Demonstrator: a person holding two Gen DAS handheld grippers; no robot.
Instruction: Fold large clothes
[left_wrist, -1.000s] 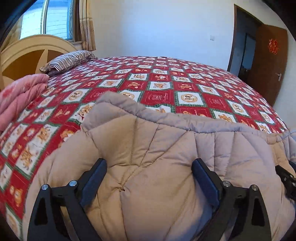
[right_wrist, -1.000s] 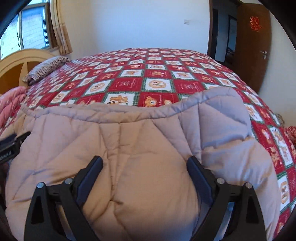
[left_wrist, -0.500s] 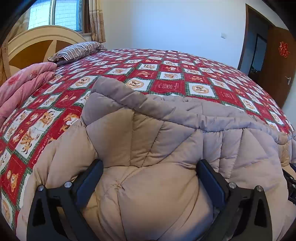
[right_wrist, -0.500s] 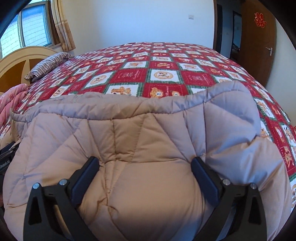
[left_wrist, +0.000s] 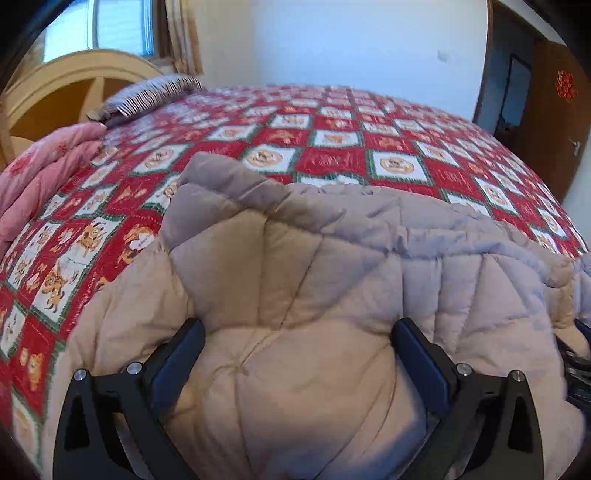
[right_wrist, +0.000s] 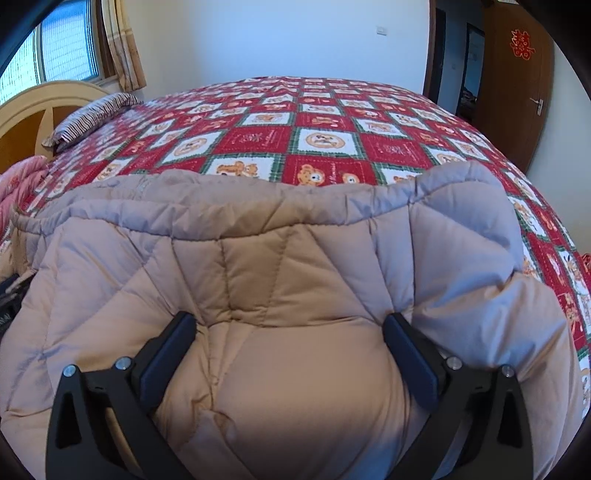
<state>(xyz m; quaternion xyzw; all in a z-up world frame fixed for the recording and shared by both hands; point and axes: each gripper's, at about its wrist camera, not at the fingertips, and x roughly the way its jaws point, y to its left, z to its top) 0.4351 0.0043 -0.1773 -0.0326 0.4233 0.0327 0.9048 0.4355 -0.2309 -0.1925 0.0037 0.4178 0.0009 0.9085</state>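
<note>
Red patchwork bedspread (left_wrist: 332, 158) fills my view, with the padded coat (left_wrist: 314, 295) bunched at its near edge. Since a second ago I've carried the fold forward; my left gripper (left_wrist: 295, 354) and right gripper (right_wrist: 288, 343) each clench thick coat fabric.

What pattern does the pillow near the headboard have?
The pillow has thin dark and pale stripes, seen best in the right wrist view.

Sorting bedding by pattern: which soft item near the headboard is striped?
The striped pillow against the headboard; the pink quilt folded nearer the camera is plain pink, unstriped.
</note>
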